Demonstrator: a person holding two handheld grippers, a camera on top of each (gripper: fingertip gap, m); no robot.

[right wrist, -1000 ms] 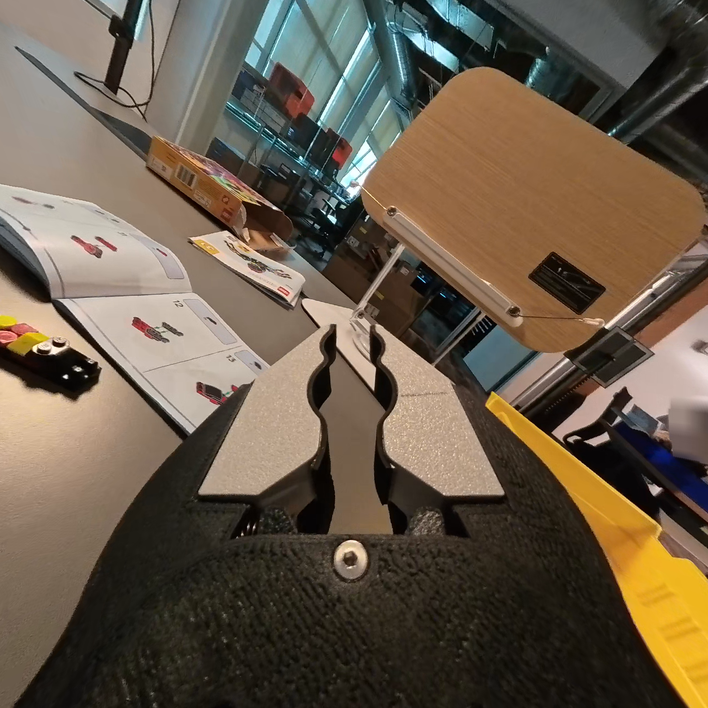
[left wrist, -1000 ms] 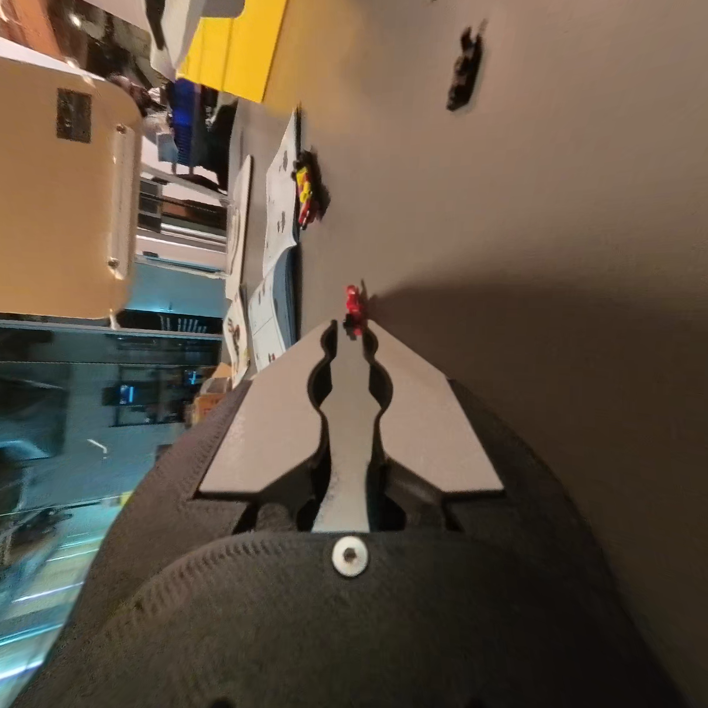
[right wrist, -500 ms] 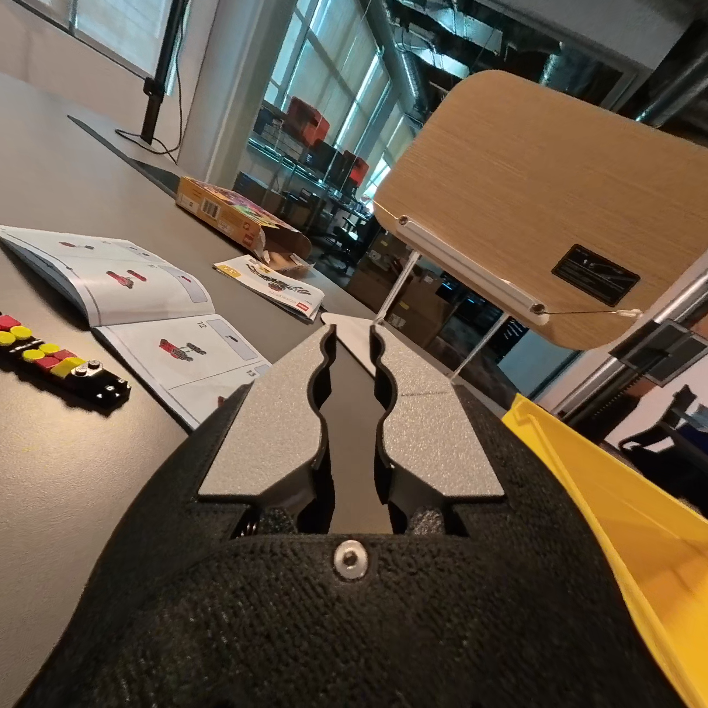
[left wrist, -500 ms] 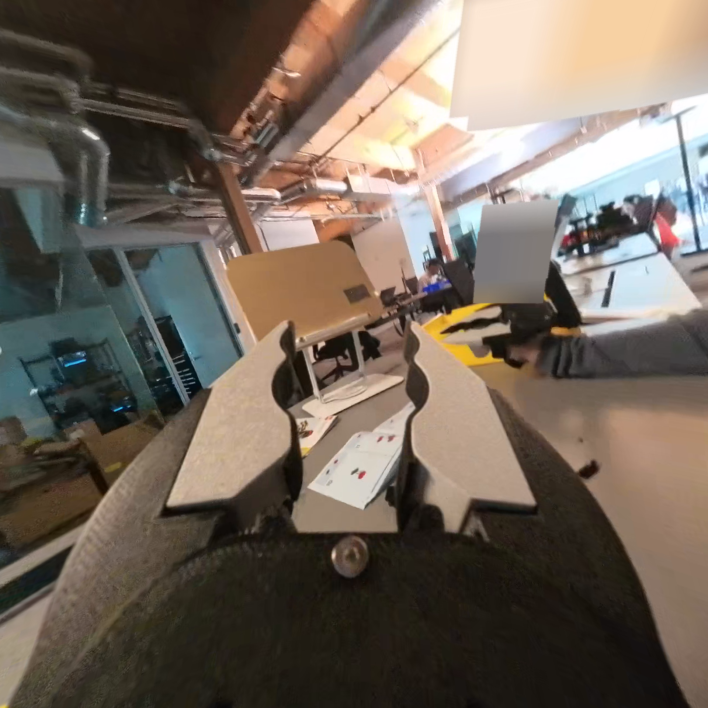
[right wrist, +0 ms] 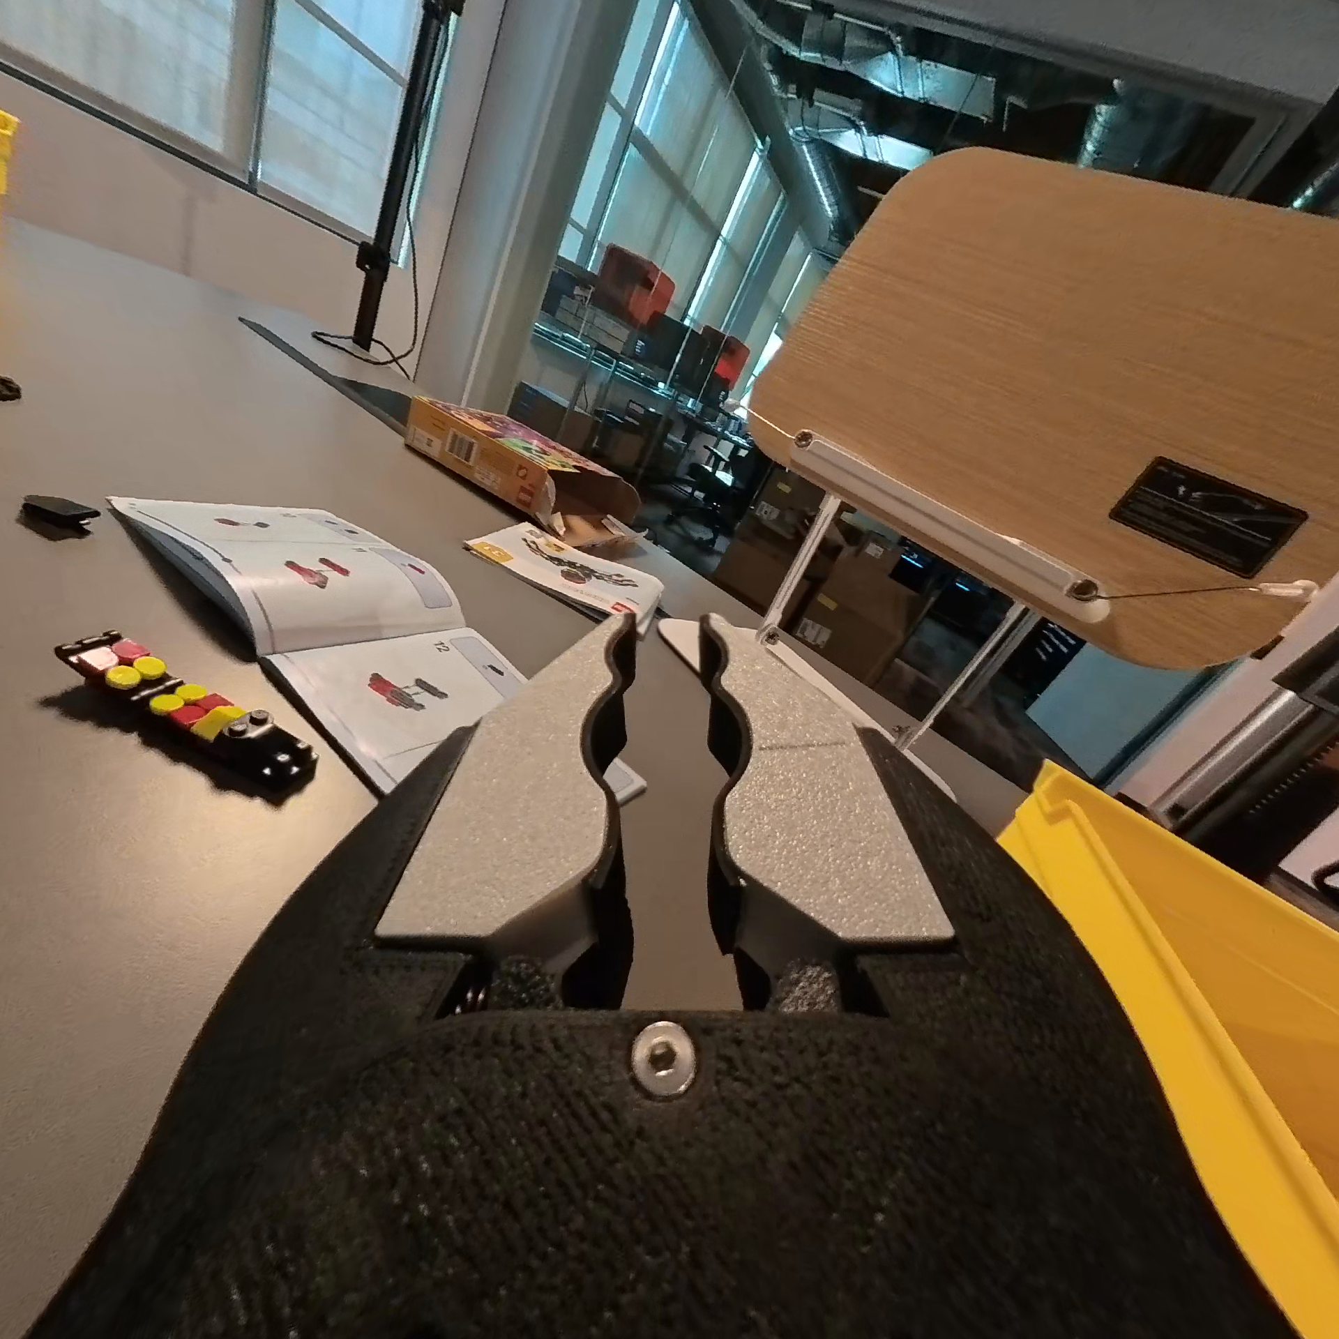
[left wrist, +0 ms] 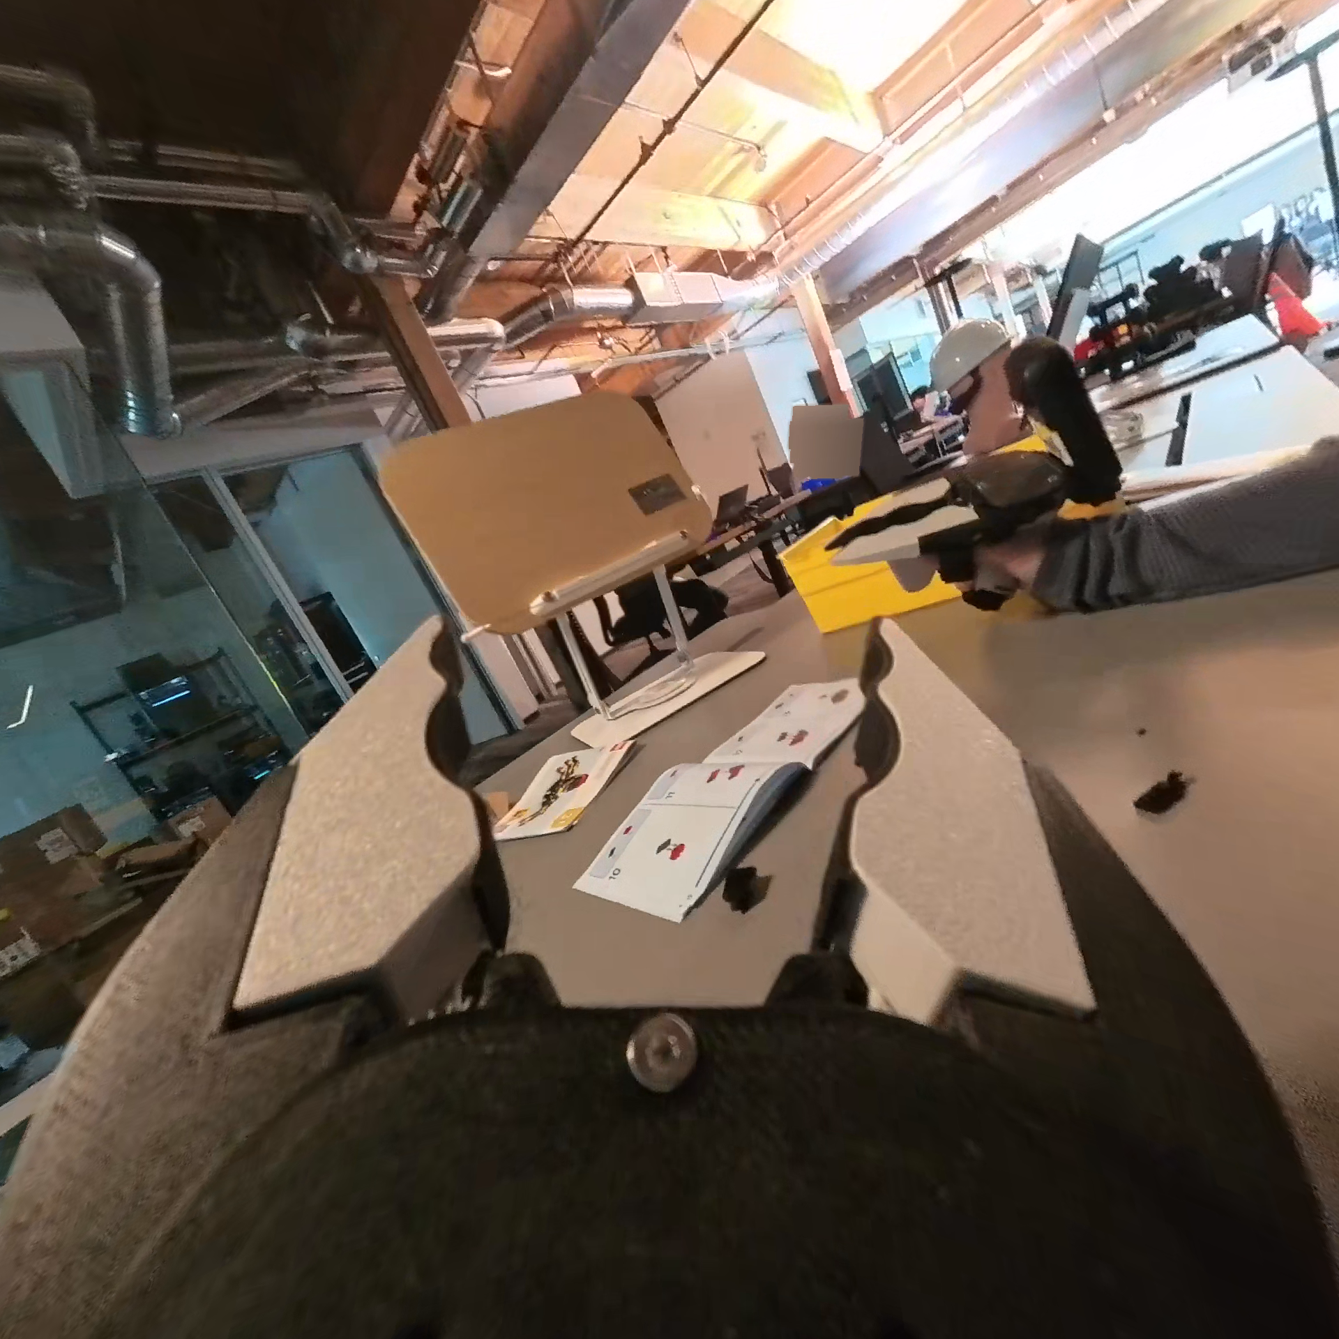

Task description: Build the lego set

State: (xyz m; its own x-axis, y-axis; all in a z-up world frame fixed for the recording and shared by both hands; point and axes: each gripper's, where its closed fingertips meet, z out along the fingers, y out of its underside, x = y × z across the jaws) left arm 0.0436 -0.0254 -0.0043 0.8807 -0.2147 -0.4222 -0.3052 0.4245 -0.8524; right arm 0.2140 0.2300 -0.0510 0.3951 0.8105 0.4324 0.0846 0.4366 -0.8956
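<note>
My left gripper (left wrist: 659,637) is wide open and empty, held above the grey table (left wrist: 1087,688). Beyond its fingers lies the open instruction booklet (left wrist: 724,811), with a small black piece (left wrist: 746,887) beside it and another black piece (left wrist: 1163,793) to the right. My right gripper (right wrist: 668,630) is nearly shut, with a narrow gap and nothing between the jaws. It also shows in the left wrist view (left wrist: 869,540), held by a hand in a grey sleeve. To its left, the black lego strip with red and yellow tiles (right wrist: 181,703) lies by the booklet (right wrist: 311,601).
A yellow bin (right wrist: 1195,978) stands close on the right of my right gripper. A wooden board on a stand (right wrist: 1050,377) is ahead. A leaflet (right wrist: 572,572), an opened lego box (right wrist: 507,464) and a black piece (right wrist: 54,507) lie on the table. The gap from one gripper's tips to the other's is roughly 30 cm. The black piece (left wrist: 1163,793) is about 15 cm from my left fingertips.
My left gripper has swung from sideways to upright and opened wide. The small red and black piece at its fingertips is no longer there. My right gripper shifted a little; its jaws stayed the same.
</note>
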